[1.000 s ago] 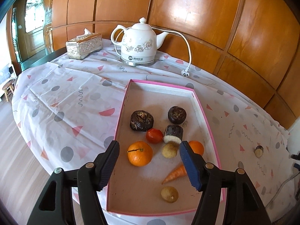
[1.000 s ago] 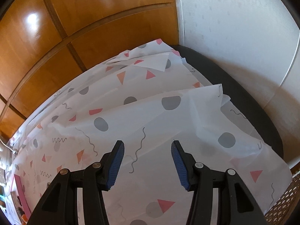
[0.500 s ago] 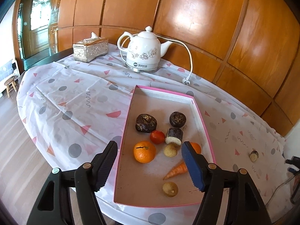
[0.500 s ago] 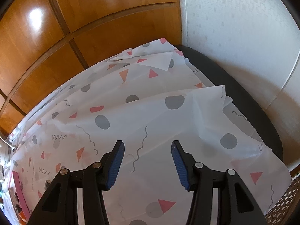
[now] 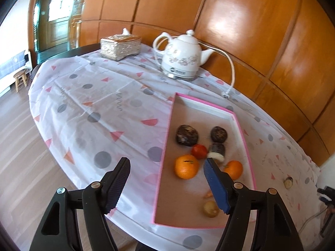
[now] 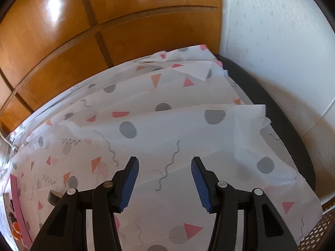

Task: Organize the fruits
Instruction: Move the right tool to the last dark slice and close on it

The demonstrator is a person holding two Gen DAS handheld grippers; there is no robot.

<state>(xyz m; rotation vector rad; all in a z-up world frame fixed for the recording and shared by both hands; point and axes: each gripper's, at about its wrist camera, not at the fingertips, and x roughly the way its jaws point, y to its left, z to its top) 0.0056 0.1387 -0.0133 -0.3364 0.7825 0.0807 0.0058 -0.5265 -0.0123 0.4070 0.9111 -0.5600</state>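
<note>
Left gripper (image 5: pixel 165 185) angled down over pink-rimmed tray (image 5: pixel 165 146), jaws opening, nothing between. Right gripper (image 6: pixel 165 185) angled down over tablecloth (image 6: pixel 188 129), parted, empty. In tray: oranges (image 5: pixel 186 166), tomato (image 5: pixel 199 151). Beyond: kettle (image 5: pixel 182 60).

Both wrist cameras are angling down over the patterned-cloth desk (image 5: pixel 88 108), sharing the pink-rimmed cardboard tray (image 5: pixel 165 146) (image 6: pixel 17 200) (right view's corner).

Pink-rimmed tray (image 5: pixel 165 146), white tablecloth (image 5: pixel 100 104) with grey dots, possibly floral white kettle (image 5: pixel 182 58).
</note>
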